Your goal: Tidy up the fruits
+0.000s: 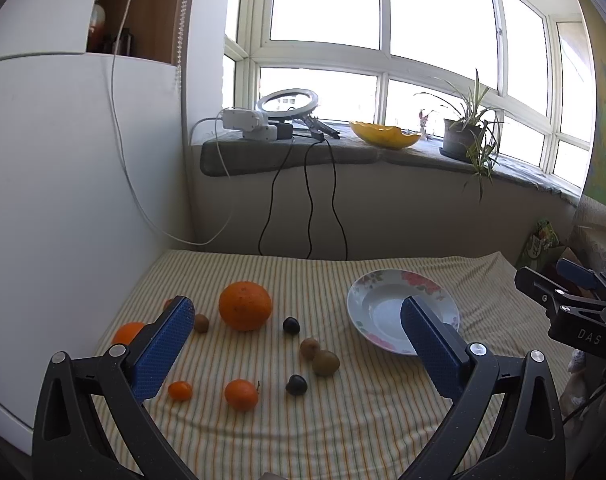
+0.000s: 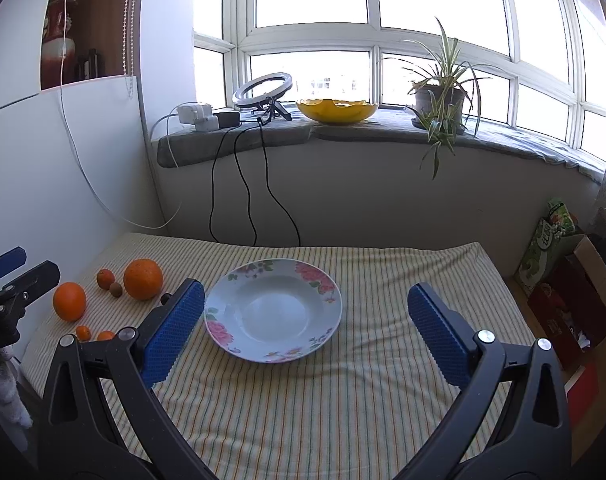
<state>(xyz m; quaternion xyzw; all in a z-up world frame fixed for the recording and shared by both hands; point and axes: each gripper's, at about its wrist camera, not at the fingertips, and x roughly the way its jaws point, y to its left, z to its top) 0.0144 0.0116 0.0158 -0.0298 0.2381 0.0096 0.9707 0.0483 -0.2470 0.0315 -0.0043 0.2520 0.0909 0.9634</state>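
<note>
The left gripper (image 1: pixel 297 336) is showing its blue ribbed fingers (image 1: pixel 165 346) spread wide with nothing between them, hovering above the striped cloth-covered counter (image 1: pixel 343 420). Framed between them, in the lower middle of the left view, are lying the small round fruits: two brown kiwis (image 1: pixel 325 363), two dark plums (image 1: pixel 296 384), a small orange mandarin (image 1: pixel 241 394) and a tiny orange kumquat (image 1: pixel 180 391), with the large round orange (image 1: pixel 245 305) behind them. The right gripper (image 2: pixel 306 332) is likewise gaping and holding nothing, poised over the empty white floral plate (image 2: pixel 331 312) at the centre of its view.

Nothing is on the plate yet, so the first pick seems to be the step in hand. Doing it well probably means lowering the left gripper straight over a single fruit, closing gently across its widest part so it is not rolling away, and choosing one standing apart from its neighbours. Both tools are tilting forward and slightly downward.
</note>
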